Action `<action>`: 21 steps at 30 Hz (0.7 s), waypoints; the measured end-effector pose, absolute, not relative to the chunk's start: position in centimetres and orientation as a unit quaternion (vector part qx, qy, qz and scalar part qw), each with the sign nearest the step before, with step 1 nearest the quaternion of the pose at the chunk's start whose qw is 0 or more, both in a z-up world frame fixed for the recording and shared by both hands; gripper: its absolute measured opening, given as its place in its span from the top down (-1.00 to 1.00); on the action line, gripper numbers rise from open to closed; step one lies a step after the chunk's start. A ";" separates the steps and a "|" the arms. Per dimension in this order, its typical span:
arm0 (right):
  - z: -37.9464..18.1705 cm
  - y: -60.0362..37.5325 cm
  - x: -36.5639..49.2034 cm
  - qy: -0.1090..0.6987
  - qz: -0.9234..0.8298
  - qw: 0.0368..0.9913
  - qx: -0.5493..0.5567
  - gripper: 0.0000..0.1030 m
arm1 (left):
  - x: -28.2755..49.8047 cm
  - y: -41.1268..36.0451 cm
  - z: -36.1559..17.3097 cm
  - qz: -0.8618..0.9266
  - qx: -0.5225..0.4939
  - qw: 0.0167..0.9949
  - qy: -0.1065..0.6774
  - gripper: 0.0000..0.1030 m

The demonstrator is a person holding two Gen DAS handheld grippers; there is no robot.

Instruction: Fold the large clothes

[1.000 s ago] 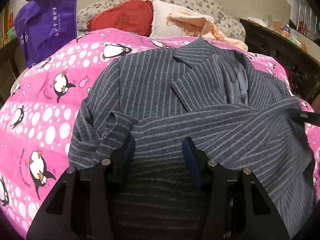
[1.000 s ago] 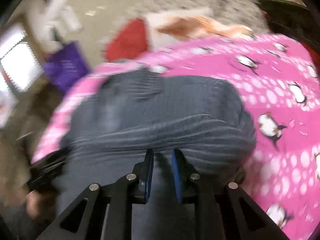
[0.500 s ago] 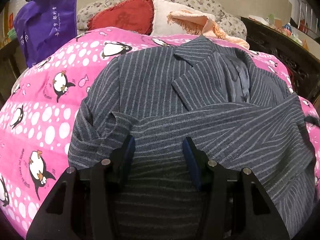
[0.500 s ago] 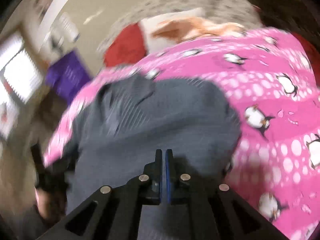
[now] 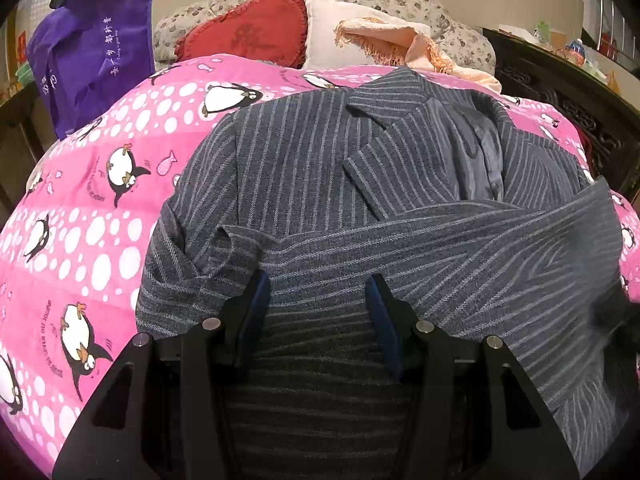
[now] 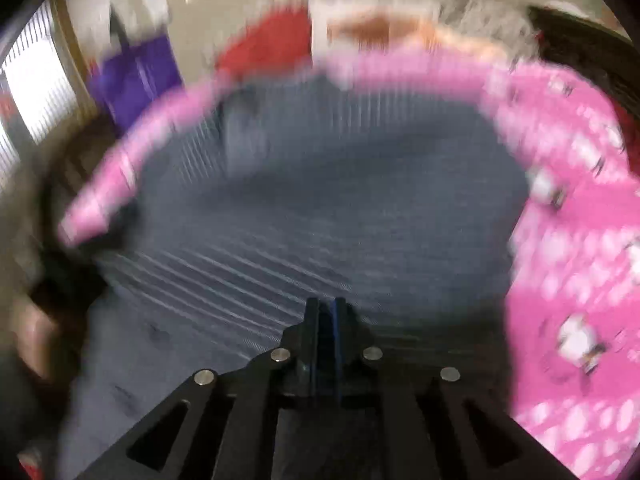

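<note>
A dark grey pinstriped suit jacket (image 5: 304, 168) lies on a pink penguin-print quilt (image 5: 80, 208), collar toward the pillows, with one sleeve (image 5: 460, 248) folded across its middle. My left gripper (image 5: 316, 292) is open, its jaws wide apart, resting over the jacket's near hem with nothing held. In the blurred right wrist view the jacket (image 6: 320, 208) fills the middle, and my right gripper (image 6: 325, 312) is shut with its jaws together over the near part of the jacket; no cloth shows between them.
A purple bag (image 5: 92, 44) hangs at the far left. A red heart cushion (image 5: 248, 32), a white pillow and a peach fringed cloth (image 5: 400, 44) lie at the bed's head. Dark carved furniture (image 5: 568, 92) stands at the right.
My right gripper has closed from slightly open to shut and is swinging fast, blurring its view. It has left the right edge of the left wrist view. My left gripper has not moved.
</note>
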State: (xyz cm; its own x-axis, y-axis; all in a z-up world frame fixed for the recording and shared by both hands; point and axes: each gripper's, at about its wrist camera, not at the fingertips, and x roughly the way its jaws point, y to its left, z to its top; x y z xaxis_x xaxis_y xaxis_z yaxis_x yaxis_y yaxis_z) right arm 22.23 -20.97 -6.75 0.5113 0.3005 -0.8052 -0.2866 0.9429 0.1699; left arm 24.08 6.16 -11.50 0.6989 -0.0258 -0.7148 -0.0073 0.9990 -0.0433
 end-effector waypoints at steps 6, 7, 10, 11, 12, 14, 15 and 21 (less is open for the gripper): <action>-3.5 -23.8 22.9 0.425 0.136 0.892 0.075 0.94 | 24.0 6.3 -11.6 -0.004 -0.022 0.922 0.387 0.03; -2.2 -24.3 23.6 0.402 0.121 0.904 0.075 0.93 | 24.0 6.3 -11.5 -0.004 -0.022 0.922 0.387 0.03; -0.1 -25.0 26.8 0.379 0.101 0.915 0.095 0.90 | 24.0 6.3 -11.6 -0.004 -0.022 0.922 0.387 0.02; -0.3 -25.2 28.3 0.386 0.097 0.912 0.098 0.90 | 24.0 6.3 -11.6 -0.004 -0.022 0.922 0.388 0.03; -1.0 -24.7 30.4 0.400 0.092 0.907 0.095 0.90 | 24.0 6.3 -11.6 -0.004 -0.022 0.922 0.387 0.02; -4.1 -25.0 33.3 0.437 0.076 0.893 0.074 1.00 | 24.0 6.3 -11.6 -0.005 -0.021 0.922 0.387 0.02; -5.4 -25.6 34.1 0.447 0.086 0.886 0.090 1.00 | 24.0 6.3 -11.6 -0.005 -0.020 0.922 0.387 0.02; -3.6 -25.5 31.5 0.423 0.089 0.899 0.074 0.99 | 24.0 6.3 -11.5 -0.002 -0.018 0.921 0.388 0.02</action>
